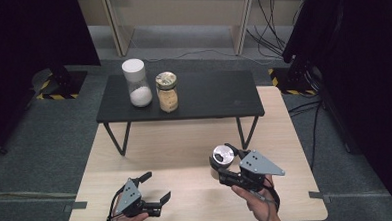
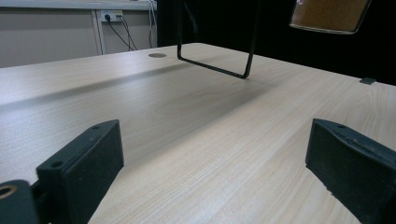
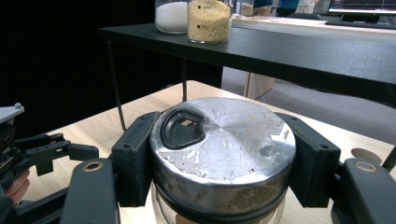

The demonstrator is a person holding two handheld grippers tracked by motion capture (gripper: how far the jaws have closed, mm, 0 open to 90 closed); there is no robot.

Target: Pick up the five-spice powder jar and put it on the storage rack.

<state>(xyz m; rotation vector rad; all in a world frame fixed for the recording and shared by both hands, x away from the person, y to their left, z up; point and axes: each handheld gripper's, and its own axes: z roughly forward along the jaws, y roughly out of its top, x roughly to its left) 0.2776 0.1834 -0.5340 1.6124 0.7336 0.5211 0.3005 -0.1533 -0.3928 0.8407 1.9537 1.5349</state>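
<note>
While the left gripper (image 1: 156, 187) rests near the front left of the table (image 1: 185, 141) with its jaws spread wide and nothing between them, the work sits with the other hand. In the left gripper view only bare wood lies between the two pads (image 2: 84, 163), so that hand looks idle for now.

Further right, the right gripper (image 1: 225, 164) is clenched on a jar (image 3: 219, 154) by its metal lid (image 3: 224, 140), one pad on each side of the rim. The jar is on or just over the table near the front right; I cannot tell whether its base is touching. So the grasp looks done, and the carry and set-down are probably still ahead.

Behind, a black shelf (image 1: 208, 97) stands on wire legs across the back of the table. On its left part are a white-capped jar (image 1: 138, 83) and a grain jar (image 1: 166, 92), just beside each other. The right part is bare, a likely spot; the shelf's front edge and right leg (image 1: 245, 133) lie between it and the held jar
</note>
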